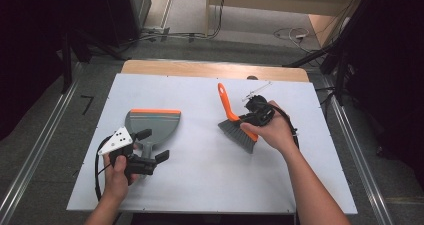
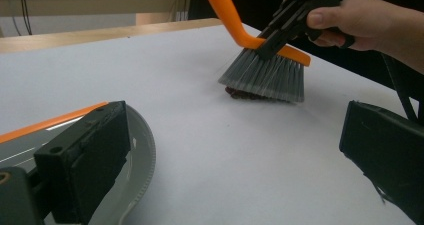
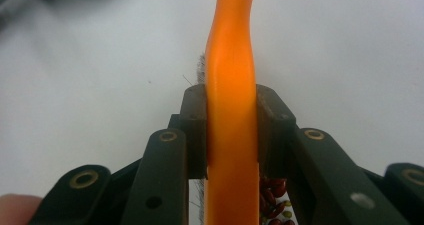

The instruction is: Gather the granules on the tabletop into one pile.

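While clamped in jaws | brush (image 1: 238, 125): orange handle, grey bristles on table (image 1: 210, 165)

the left gripper (image 2: 225, 160) has its black jaws wide apart, one at 8 o'clock, one at 4 o'clock. the 8 o'clock jaw lies over the grey dustpan (image 2: 142, 155) with its orange edge. at 1 o'clock the right gripper (image 2: 280, 32) clamps the orange brush (image 2: 265, 70), whose grey bristles rest on the white table (image 2: 210, 135) over small dark red bits (image 2: 240, 93).
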### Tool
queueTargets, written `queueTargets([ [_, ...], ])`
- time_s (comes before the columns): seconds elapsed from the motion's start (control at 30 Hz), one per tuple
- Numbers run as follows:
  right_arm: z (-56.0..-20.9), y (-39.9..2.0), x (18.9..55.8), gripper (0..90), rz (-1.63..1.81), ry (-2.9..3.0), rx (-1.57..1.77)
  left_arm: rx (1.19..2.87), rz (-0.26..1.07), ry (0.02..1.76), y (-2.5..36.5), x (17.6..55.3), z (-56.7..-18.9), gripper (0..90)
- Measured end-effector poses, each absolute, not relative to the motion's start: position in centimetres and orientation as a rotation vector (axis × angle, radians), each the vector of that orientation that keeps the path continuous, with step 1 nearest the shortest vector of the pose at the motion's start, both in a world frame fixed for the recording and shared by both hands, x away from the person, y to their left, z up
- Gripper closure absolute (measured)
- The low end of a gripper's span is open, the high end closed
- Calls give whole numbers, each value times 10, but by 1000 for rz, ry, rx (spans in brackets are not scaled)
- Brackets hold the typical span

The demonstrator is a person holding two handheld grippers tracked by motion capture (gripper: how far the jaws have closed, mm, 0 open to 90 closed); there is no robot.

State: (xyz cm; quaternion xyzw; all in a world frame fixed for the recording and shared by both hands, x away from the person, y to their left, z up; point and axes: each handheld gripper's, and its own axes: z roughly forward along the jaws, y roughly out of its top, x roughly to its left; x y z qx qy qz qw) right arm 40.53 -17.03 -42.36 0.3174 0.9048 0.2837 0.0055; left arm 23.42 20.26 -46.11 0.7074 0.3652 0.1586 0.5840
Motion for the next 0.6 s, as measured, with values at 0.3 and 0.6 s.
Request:
queueTargets([
  [0.3, -406, -196, 389, 687, 1037, 2755, 1001, 1649, 372, 851, 204, 234, -461, 5],
  [0.6, -409, -231, 371, 687, 1118, 2680, 1061, 1654, 379, 854, 204, 234, -461, 5],
])
